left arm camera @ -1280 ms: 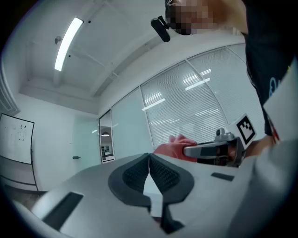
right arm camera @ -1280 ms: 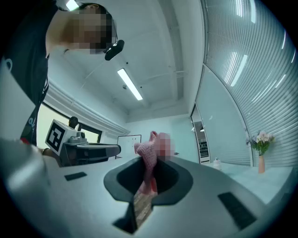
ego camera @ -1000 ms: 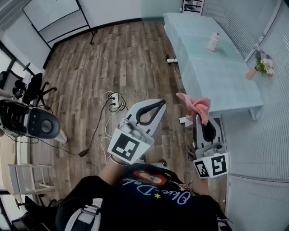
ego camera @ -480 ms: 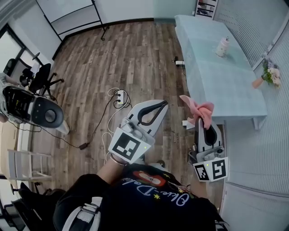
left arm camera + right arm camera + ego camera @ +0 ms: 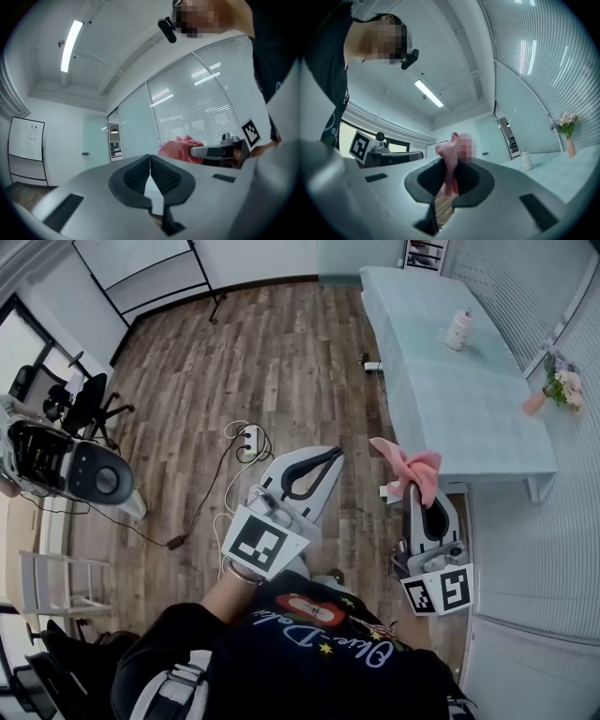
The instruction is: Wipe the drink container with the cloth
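Change: vs 1 s ago the head view has swung a bit. The table and all on it sit further right and higher in frame; in the last half-sec almost nothing moved. Both grippers are at the same spot by the body.
Meaning for task: prob. still the approach stage. Cloth is in hand but wiping not begun, and the gap to the container isn't closed.
Floor: wood, cables on it, under both grippers.
Table: pale blue-green top, ahead and to the right; near edge just beyond the R gripper.
L gripper: jaws pressed together, nothing between them; held out over the floor, idle.
R gripper: jaws closed on the cloth, pointing toward the table's near end.
Cloth: pink, bunched, sticking up out of the R jaws.
Drink container: white bottle, upright at the table's far end, well apart from the cloth. Contents can't be seen.
Vase: at the table's right edge, tilted in view, holds flowers, pink/white.
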The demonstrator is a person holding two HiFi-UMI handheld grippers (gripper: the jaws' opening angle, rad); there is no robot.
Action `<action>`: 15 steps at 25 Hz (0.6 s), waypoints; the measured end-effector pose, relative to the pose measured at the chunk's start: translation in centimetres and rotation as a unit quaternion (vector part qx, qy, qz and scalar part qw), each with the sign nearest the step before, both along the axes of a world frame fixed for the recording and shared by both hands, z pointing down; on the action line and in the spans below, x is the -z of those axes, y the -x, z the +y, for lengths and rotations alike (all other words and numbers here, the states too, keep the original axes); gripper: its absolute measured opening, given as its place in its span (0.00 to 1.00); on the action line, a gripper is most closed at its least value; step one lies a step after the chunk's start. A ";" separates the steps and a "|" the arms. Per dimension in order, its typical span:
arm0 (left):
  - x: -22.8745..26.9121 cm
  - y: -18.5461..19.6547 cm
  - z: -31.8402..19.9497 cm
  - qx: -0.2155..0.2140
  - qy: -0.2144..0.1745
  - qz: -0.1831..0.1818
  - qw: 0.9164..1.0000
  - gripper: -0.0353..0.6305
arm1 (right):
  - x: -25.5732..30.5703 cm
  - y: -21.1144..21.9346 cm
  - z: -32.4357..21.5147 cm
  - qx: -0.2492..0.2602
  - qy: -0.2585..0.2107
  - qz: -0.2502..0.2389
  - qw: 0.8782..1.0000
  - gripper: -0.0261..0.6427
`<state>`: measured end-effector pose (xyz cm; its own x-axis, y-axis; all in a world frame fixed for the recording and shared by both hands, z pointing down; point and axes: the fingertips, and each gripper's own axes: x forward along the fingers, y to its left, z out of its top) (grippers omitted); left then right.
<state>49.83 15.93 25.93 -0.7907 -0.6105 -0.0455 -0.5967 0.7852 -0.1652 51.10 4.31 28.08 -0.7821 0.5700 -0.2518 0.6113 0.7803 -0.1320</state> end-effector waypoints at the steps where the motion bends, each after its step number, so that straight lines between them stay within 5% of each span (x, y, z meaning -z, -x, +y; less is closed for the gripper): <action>1: 0.0 0.0 -0.1 -0.001 0.000 0.000 1.000 0.06 | 0.0 0.0 -0.1 0.000 0.000 0.001 1.000 0.09; 9: -0.1 1.0 0.0 -0.015 -0.005 -0.004 1.000 0.06 | -0.2 0.4 -0.2 -0.019 -0.017 -0.001 1.000 0.09; 15: -0.1 5.7 -0.7 -0.052 -0.020 -0.010 0.998 0.06 | -0.3 3.2 -1.3 -0.061 -0.027 -0.001 0.998 0.09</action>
